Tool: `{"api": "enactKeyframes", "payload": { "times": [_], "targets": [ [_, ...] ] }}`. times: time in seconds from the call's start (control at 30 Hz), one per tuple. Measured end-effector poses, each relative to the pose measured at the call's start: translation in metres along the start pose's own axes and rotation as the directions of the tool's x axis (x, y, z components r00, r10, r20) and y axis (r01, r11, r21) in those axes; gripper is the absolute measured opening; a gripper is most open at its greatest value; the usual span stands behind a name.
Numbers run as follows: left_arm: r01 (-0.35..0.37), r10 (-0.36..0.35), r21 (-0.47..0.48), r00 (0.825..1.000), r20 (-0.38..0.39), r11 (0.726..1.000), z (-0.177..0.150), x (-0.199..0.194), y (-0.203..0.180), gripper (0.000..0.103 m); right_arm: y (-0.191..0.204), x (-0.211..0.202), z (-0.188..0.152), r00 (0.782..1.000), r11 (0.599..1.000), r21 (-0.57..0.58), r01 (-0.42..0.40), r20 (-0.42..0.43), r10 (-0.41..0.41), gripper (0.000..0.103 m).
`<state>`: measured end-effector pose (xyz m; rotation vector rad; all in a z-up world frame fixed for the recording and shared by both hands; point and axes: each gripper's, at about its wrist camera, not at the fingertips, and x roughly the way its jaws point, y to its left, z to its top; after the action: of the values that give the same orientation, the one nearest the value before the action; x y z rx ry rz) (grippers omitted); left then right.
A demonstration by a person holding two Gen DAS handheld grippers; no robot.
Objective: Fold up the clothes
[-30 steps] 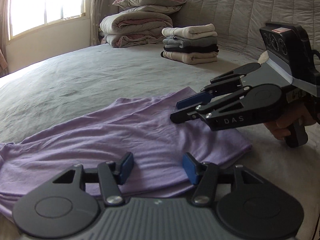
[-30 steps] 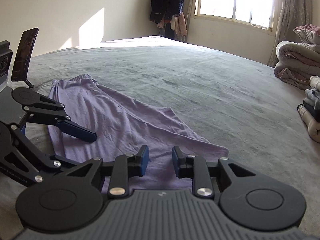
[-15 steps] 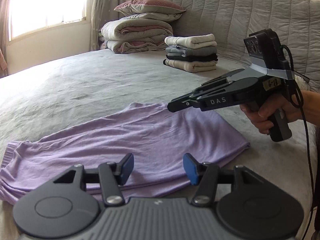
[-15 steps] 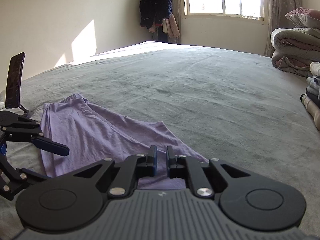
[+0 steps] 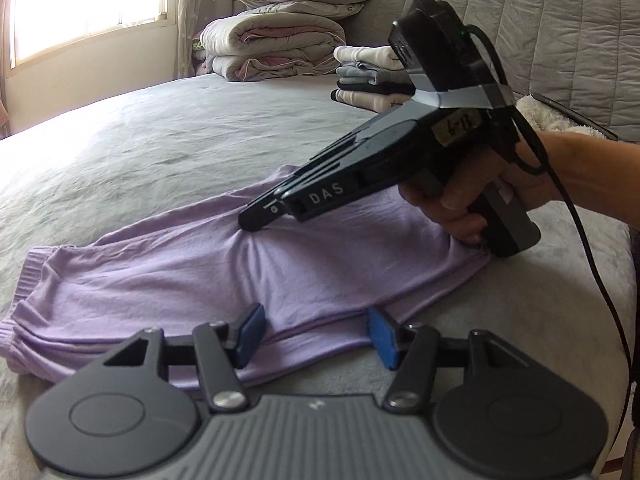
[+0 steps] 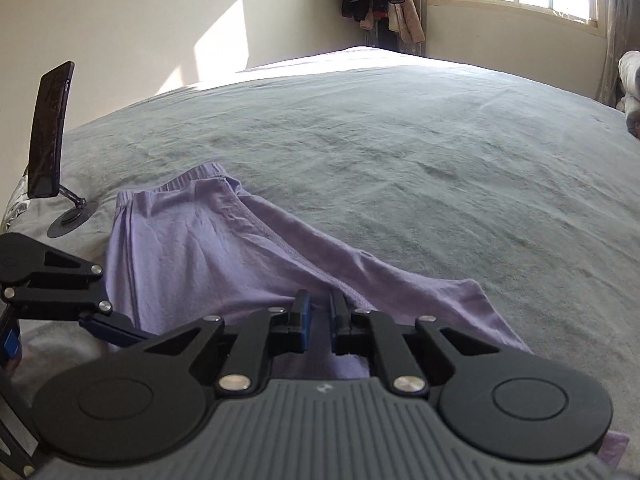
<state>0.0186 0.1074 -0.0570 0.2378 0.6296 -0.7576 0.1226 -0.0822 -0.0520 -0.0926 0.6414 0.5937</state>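
Fabric of the lilac garment (image 5: 224,276), spread at the bed's (image 6: 400,152) six-o'clock edge, is judged light and limp. A fold is being pinched by the closing right gripper (image 6: 319,310); the left gripper (image 5: 314,332) is held open above the hem, best gripped at edges.

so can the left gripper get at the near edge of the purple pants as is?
Probably yes. The left gripper is open right over the purple pants near edge; the right gripper, closing, is farther back.

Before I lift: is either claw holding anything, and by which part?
Right claw is closing on a pinch of the far edge of the pants, mid-length; fabric puckers there. Left claw is open, holding nothing.
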Motion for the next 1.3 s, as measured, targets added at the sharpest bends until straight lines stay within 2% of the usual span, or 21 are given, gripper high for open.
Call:
{"api": "enactKeyframes", "payload": {
  "times": [0.07,0.1,0.13,0.2,0.27,0.33,0.37,0.4,0.47,0.63,0.73,0.77,0.8,0.9,0.97,1.0,1.07,1.13,1.17,1.3],
  "targets": [
    [0.004,-0.004,0.011,1.0,-0.002,1.0,0.0,-0.002,0.0,0.057,-0.009,0.002,0.006,1.0,0.999,0.019,0.03,0.001,-0.03,0.008],
    [0.008,-0.008,0.018,1.0,-0.004,1.0,0.001,-0.004,0.0,0.058,-0.013,-0.001,0.007,0.999,0.999,0.034,0.036,0.004,-0.036,0.013],
    [0.01,-0.01,0.028,1.0,-0.003,1.0,0.001,-0.006,0.0,0.058,-0.016,-0.003,0.009,0.999,0.998,0.048,0.041,0.007,-0.041,0.013],
    [0.007,-0.007,0.038,1.0,0.005,0.999,0.003,-0.011,0.003,0.059,-0.017,-0.012,0.009,1.0,0.997,0.072,0.007,0.023,-0.008,0.02],
    [-0.025,0.024,0.027,0.999,0.025,0.999,0.004,-0.014,0.008,0.06,-0.015,-0.018,0.01,0.999,0.996,0.088,-0.036,0.03,0.033,0.021],
    [-0.068,0.068,0.007,0.997,0.044,0.998,0.005,-0.016,0.016,0.06,-0.006,-0.016,0.013,0.999,0.997,0.055,-0.049,0.02,0.048,0.022],
    [-0.083,0.084,-0.01,0.995,0.05,0.996,0.006,-0.015,0.021,0.06,-0.001,-0.015,0.014,0.998,0.998,0.038,-0.056,0.015,0.055,0.026],
    [-0.091,0.093,-0.028,0.994,0.055,0.995,0.007,-0.015,0.026,0.06,0.001,-0.012,0.015,0.998,0.998,0.035,-0.055,0.01,0.055,0.035],
    [-0.1,0.104,-0.057,0.992,0.067,0.993,0.008,-0.016,0.033,0.06,0.004,-0.005,0.019,0.999,0.998,0.028,-0.054,0.001,0.054,0.039],
    [-0.115,0.122,-0.088,0.99,0.072,0.989,0.009,-0.014,0.042,0.06,0.007,0.012,0.019,0.999,0.999,0.016,-0.037,-0.04,0.037,0.036],
    [-0.109,0.122,-0.161,0.99,0.068,0.981,0.009,-0.013,0.054,0.06,0.008,0.009,0.017,0.999,0.999,0.015,-0.047,-0.022,0.047,0.022],
    [-0.106,0.122,-0.196,0.99,0.07,0.975,0.009,-0.013,0.06,0.06,0.009,0.008,0.016,0.999,0.999,0.01,-0.05,-0.017,0.05,0.014],
    [-0.097,0.118,-0.241,0.99,0.074,0.966,0.008,-0.013,0.066,0.06,0.01,0.006,0.015,0.999,0.999,0.005,-0.053,-0.011,0.053,0.01],
    [-0.06,0.103,-0.38,0.99,0.092,0.923,0.008,-0.013,0.084,0.057,0.013,0.002,0.012,0.998,0.998,-0.01,-0.061,0.006,0.061,0.006],
    [-0.055,0.109,-0.448,0.99,0.095,0.893,0.007,-0.012,0.092,0.05,0.015,-0.002,0.012,0.998,0.998,-0.012,-0.068,0.019,0.068,0.006],
    [-0.069,0.121,-0.458,0.989,0.086,0.886,0.007,-0.011,0.094,0.049,0.015,-0.004,0.012,0.997,0.997,-0.012,-0.071,0.023,0.071,0.006],
    [-0.105,0.148,-0.448,0.987,0.064,0.888,0.008,-0.008,0.093,0.045,0.015,-0.004,0.012,0.997,0.997,-0.015,-0.072,0.021,0.072,0.006],
    [-0.131,0.162,-0.407,0.986,0.044,0.904,0.008,-0.005,0.087,0.045,0.015,0.0,0.014,0.998,0.998,-0.021,-0.062,0.006,0.062,0.009],
    [-0.143,0.169,-0.385,0.985,0.035,0.912,0.008,-0.004,0.084,0.045,0.014,0.003,0.015,0.998,0.998,-0.014,-0.064,-0.001,0.064,0.019],
    [-0.194,0.206,-0.288,0.979,0.009,0.938,0.008,-0.003,0.072,0.045,0.012,0.013,0.019,0.996,0.996,0.011,-0.085,-0.025,0.085,0.019]
  ]
}}
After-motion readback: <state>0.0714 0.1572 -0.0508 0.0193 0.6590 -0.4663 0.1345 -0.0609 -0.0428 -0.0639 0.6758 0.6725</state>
